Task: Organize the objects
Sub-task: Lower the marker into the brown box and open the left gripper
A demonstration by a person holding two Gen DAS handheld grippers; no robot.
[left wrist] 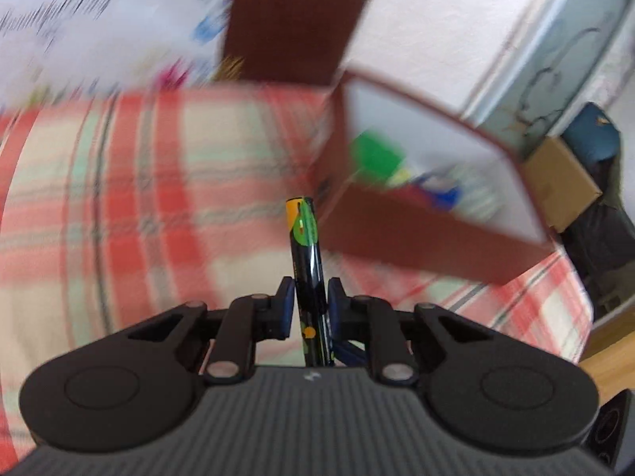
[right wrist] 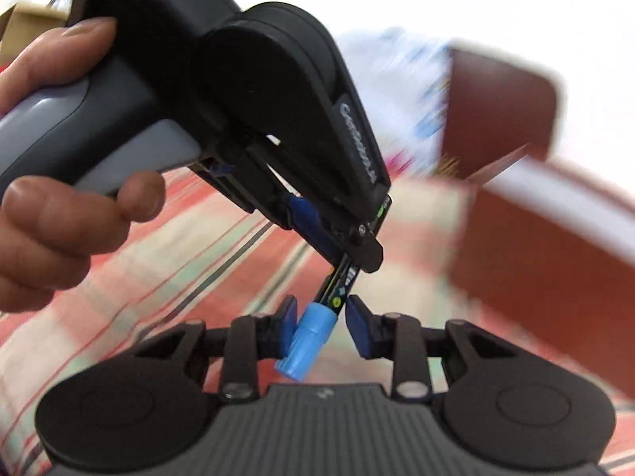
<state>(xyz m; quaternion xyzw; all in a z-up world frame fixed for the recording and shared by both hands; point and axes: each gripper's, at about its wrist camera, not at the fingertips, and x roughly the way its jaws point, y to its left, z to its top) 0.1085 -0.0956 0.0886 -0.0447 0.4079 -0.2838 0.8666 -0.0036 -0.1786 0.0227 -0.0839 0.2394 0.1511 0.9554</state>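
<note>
My left gripper (left wrist: 310, 297) is shut on a black marker (left wrist: 306, 246) with orange and green print, held above the plaid cloth. In the right wrist view the same left gripper (right wrist: 357, 246) comes in from the upper left, held by a hand, and the marker's blue cap (right wrist: 305, 341) hangs between my right gripper's (right wrist: 321, 321) blue pads. The right jaws stand apart; the left pad is close to or touching the cap. A dark red box (left wrist: 428, 182) with a white inside, holding several colourful items, sits to the right; it also shows blurred in the right wrist view (right wrist: 535, 246).
A red, white and green plaid cloth (left wrist: 139, 182) covers the surface. The box's dark red lid (left wrist: 293, 20) stands up behind it. A cardboard box (left wrist: 563, 182) and a dark blue object (left wrist: 595, 135) lie beyond the right edge, by a pale cabinet (left wrist: 571, 39).
</note>
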